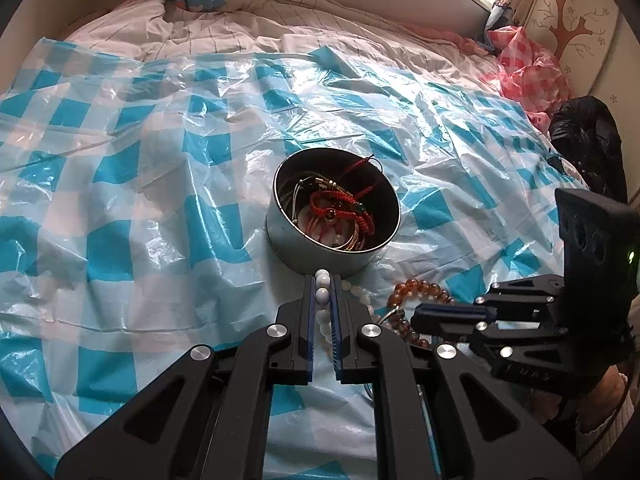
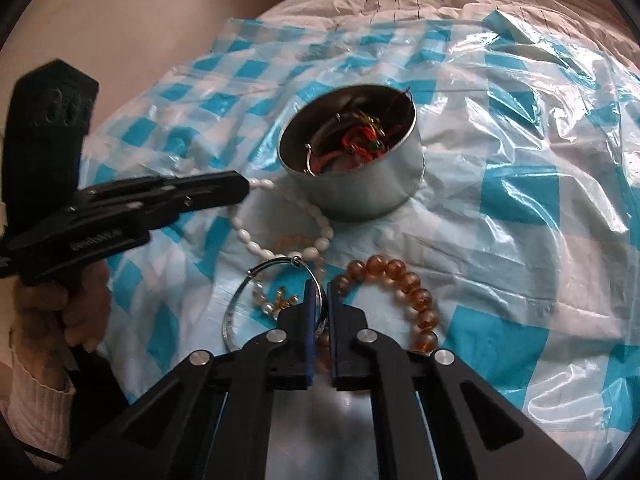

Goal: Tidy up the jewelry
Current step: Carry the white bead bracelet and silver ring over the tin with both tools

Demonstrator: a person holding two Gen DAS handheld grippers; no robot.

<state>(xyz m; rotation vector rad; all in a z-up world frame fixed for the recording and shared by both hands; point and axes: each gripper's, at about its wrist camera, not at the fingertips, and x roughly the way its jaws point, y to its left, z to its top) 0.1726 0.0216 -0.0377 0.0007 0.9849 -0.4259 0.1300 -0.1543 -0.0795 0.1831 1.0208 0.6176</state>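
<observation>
A string of white beads (image 1: 322, 295) is lying on the blue-checked plastic sheet (image 1: 120, 184) just in front of the round metal tin (image 1: 288, 252), and the left gripper (image 1: 323, 280) is pinching it, its fingers narrowed onto the beads near the tin's wall. In the right wrist view the string (image 2: 256, 246) is looping away from that gripper's tip across the sheet. The tin is holding red cords (image 1: 340, 204) and thin bangles. Just beside the white beads, a bracelet of amber beads (image 2: 416, 292) is curving over the sheet, touching a thin silver bangle (image 2: 236, 304). The right gripper (image 2: 322, 286) is closing its fingers narrowly on the bangle's rim. Small gold pieces (image 2: 286, 300) are sitting inside the bangle's ring. A hand in a cream sleeve (image 2: 36, 396) is gripping the left gripper's handle. The sheet is covering a pale striped bedspread (image 1: 248, 20).
</observation>
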